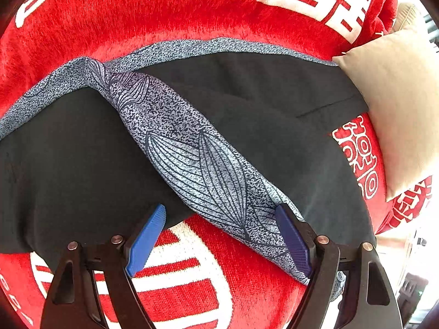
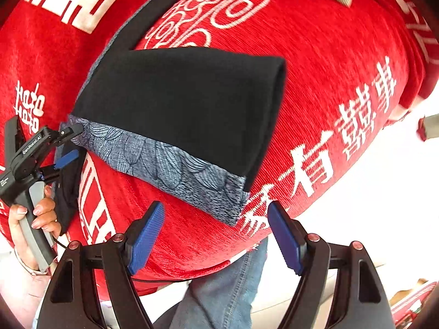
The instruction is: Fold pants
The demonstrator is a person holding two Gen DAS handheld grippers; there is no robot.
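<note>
Black pants (image 1: 247, 104) with a grey-blue leaf-patterned side band (image 1: 192, 148) lie on a red cloth with white characters. My left gripper (image 1: 219, 235) is open, its blue pads astride the near end of the patterned band, just above the cloth. In the right wrist view the pants (image 2: 186, 104) lie folded over, the patterned band (image 2: 175, 170) along the near edge. My right gripper (image 2: 214, 235) is open and empty, just short of the band's near corner. The left gripper (image 2: 68, 148) shows there at the far left, held in a hand.
The red cloth (image 1: 192, 13) covers the whole work surface. A beige cushion (image 1: 395, 104) lies on the pants' right end in the left wrist view. The person's jeans (image 2: 225, 288) stand below the cloth's near edge.
</note>
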